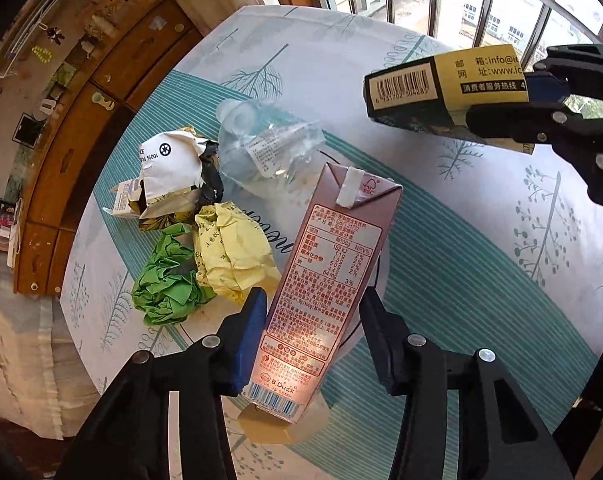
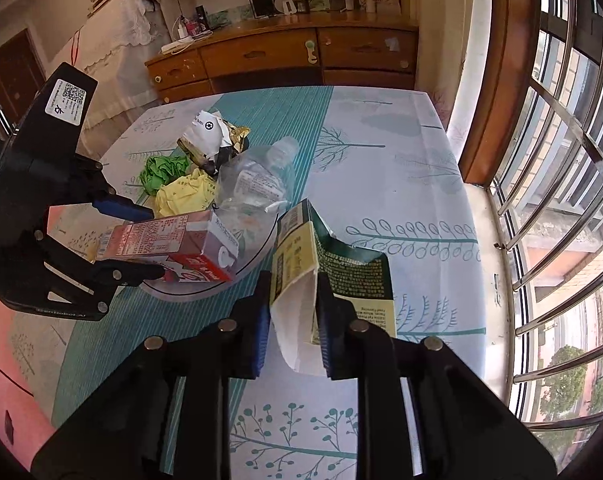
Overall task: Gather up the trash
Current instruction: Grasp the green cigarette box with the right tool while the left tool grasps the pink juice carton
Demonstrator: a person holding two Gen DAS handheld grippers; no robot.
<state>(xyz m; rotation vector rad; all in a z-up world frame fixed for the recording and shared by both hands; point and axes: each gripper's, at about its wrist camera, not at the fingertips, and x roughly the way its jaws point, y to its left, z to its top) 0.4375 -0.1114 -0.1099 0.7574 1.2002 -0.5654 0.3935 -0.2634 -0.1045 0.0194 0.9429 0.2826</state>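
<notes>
Brown drink carton (image 1: 325, 276) sits between the fingers of the left gripper (image 1: 313, 344), its folded top pointing away from the camera; whether both pads press on it cannot be told, since a gap shows beside the right finger in the left wrist view. The carton is over the patterned tablecloth (image 1: 481, 280). Right gripper (image 2: 293, 328) is clamped on a flattened yellow and dark green box (image 2: 333, 276), held clear of the table. Beyond the carton lies the remaining trash in a close cluster: a crumpled green paper (image 1: 169, 284), a crumpled yellow paper (image 1: 233, 256), a torn white and black wrapper (image 1: 173, 168) and a crushed clear plastic bottle (image 1: 265, 144). A wooden sideboard (image 2: 285, 56) stands past the table, and a barred window (image 2: 561, 160) runs along one side
</notes>
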